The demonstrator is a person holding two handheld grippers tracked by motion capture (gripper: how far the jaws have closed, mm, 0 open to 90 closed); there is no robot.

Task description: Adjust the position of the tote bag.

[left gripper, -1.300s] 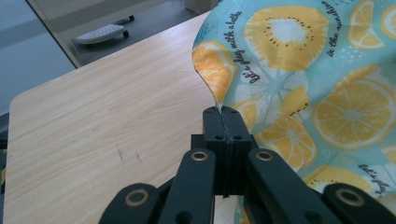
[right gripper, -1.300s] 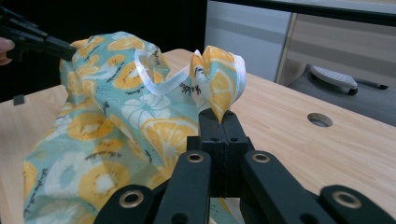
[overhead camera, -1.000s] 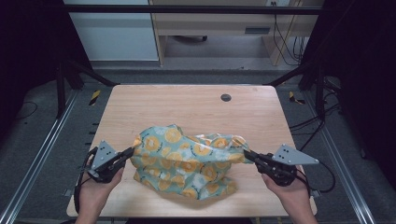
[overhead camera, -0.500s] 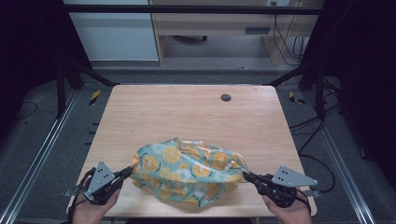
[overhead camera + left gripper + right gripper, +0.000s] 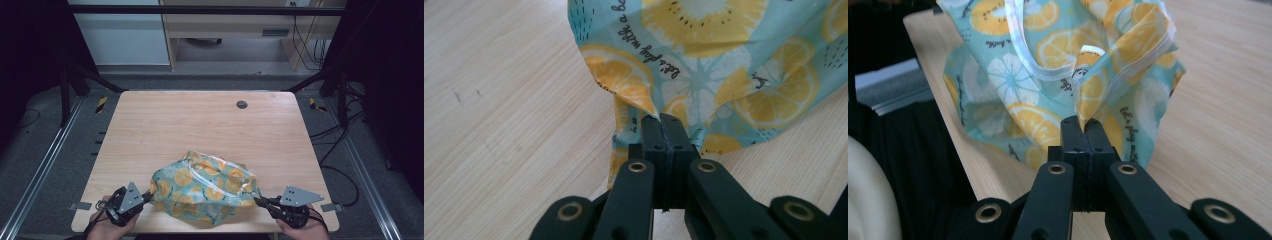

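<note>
The left tool point(image 5: 148, 194) has its two black jaws pressed together on a corner of the printed cloth point(image 5: 205, 190). In the left gripper view, the flat jaw pads meet with only a thin seam between them, and a pointed fold of the cloth point(image 5: 724, 65) is pinched at their tips. The right tool point(image 5: 260, 201) is in the same state: jaws closed, pinching a gathered fold at the opposite end of the cloth point(image 5: 1058, 75). Each tool carries a grey three-cornered plate on top and is held in one hand; the left hand point(image 5: 107, 229) and the right hand point(image 5: 305, 231) sit at the near edge of the desk point(image 5: 200, 125).

The cloth is thin and limp. It is turquoise with a repeating print of orange and yellow citrus slices, paler white slices and short lines of dark script. A pale, glossy band runs along its hem, visible as a loop in the right gripper view. The cloth hangs bunched and creased between the two tools, and its lower folds rest on the desk.

The desk is flat, light wood-grain laminate with rounded corners. The cloth lies at the near edge of the desk, centred between its left and right sides. A small round dark grommet point(image 5: 242, 104) is set in the desk surface, well beyond the cloth toward the far edge.
</note>
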